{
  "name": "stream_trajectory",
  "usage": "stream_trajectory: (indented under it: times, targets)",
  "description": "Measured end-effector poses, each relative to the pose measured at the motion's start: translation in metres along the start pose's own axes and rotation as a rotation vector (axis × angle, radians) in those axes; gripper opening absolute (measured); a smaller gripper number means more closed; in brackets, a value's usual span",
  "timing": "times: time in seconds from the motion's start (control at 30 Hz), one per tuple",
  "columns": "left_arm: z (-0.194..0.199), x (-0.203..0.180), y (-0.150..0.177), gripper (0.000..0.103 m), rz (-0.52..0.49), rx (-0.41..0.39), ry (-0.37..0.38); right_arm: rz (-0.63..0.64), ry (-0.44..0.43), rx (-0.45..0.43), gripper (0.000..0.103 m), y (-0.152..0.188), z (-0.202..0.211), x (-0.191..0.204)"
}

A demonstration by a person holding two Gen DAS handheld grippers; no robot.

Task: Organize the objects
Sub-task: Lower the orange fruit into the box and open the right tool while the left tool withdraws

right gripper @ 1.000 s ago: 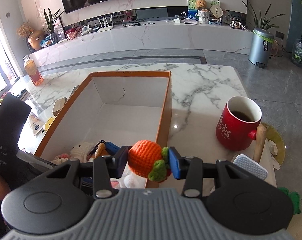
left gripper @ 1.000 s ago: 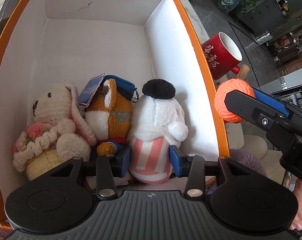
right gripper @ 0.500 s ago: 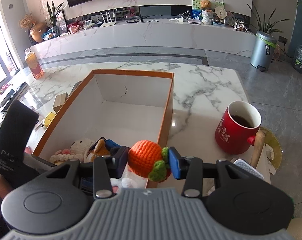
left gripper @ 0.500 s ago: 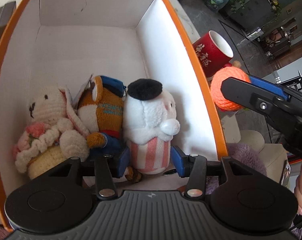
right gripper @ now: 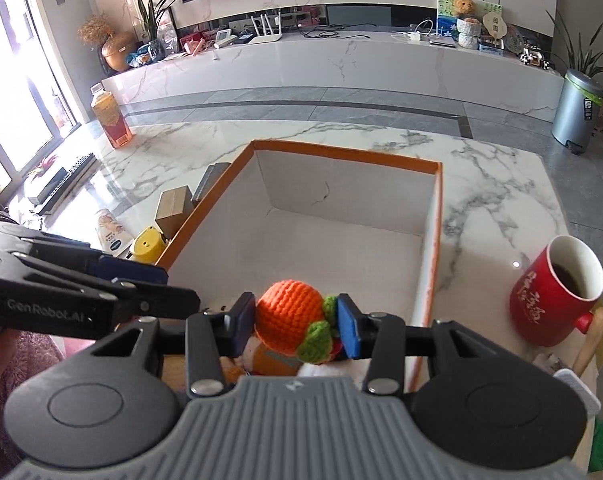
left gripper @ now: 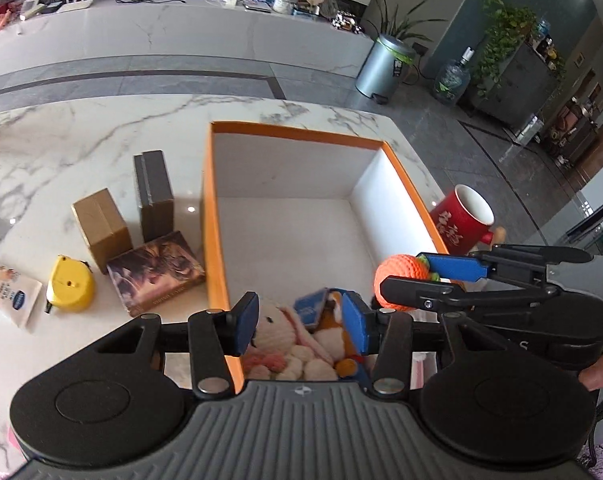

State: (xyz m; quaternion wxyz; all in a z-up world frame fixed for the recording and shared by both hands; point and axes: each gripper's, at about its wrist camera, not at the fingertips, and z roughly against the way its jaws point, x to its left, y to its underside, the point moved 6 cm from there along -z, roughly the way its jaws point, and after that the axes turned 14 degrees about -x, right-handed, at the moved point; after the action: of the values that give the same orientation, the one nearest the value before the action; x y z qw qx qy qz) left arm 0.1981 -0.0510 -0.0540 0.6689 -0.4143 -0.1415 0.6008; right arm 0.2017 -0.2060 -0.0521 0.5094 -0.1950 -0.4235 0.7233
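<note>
Left gripper [left gripper: 299, 330] pulled back up out of the box [left gripper: 401, 168] since a second ago, jaws wide with nothing in them, no longer around the striped plush. Bunny [left gripper: 275, 334] and fox [left gripper: 331, 334] sitting at the box's near end. Right gripper [right gripper: 297, 326] still clamped on the orange [right gripper: 289, 316], now over the box's near end. Mug [right gripper: 557, 284] right of the box.

The left gripper [right gripper: 157, 280] body reads "GenRobot.AI"; the mug's [right gripper: 553, 296] characters are illegible.
</note>
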Motion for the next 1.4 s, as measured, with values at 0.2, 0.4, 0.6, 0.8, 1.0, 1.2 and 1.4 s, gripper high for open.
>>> stream_trajectory:
  times: [0.2,0.4,0.6,0.8,1.0,1.2,1.4]
  targets:
    - [-0.001,0.037,-0.007,0.051,0.069,-0.025,-0.047,-0.040,-0.057,0.051,0.046,-0.004,-0.051,0.019]
    - [-0.008,0.063,-0.005,0.050,0.126,-0.027,-0.055,-0.205,-0.056,0.129,0.046,0.003,-0.105,0.015]
    - [-0.017,0.076,-0.002,0.050,0.149,-0.014,-0.051,-0.400,-0.069,0.198,0.047,0.018,-0.143,0.005]
    - [-0.027,0.080,0.001,0.050,0.165,-0.004,-0.045,-0.651,-0.064,0.236,0.046,0.029,-0.161,-0.009]
    - [-0.031,0.081,0.003,0.050,0.166,0.008,-0.047,-0.788,-0.103,0.312,0.046,0.041,-0.165,-0.011]
    - [-0.032,0.081,0.004,0.048,0.167,0.013,-0.059,-0.706,-0.117,0.369,0.048,0.045,-0.165,-0.006]
    - [-0.020,0.088,0.001,0.048,0.168,0.001,-0.086,-0.536,-0.128,0.356,0.052,0.038,-0.161,0.006]
